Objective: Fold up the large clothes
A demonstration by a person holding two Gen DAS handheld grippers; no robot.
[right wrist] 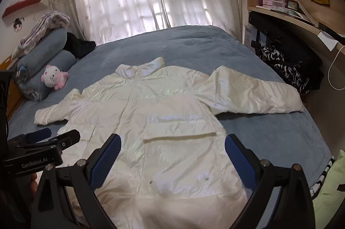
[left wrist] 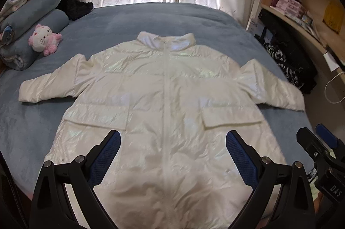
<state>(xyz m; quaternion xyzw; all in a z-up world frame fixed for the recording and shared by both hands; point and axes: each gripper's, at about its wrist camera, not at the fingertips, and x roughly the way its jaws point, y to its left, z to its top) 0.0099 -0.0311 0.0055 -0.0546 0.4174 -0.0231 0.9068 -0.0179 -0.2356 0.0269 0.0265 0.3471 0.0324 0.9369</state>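
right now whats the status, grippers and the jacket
Left gripper open, right gripper open, both empty above the hem. White jacket flat on the bed, zipped, sleeves spread, unfolded. Plush toy off to the side, clear.

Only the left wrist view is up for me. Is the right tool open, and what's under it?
Observer: The right tool is open wide, hovering over the white jacket by its flap pocket.
Operator: Anything on the wall beyond the pillows?
Observer: Yes, a red shelf with a cartoon face sticker below it.
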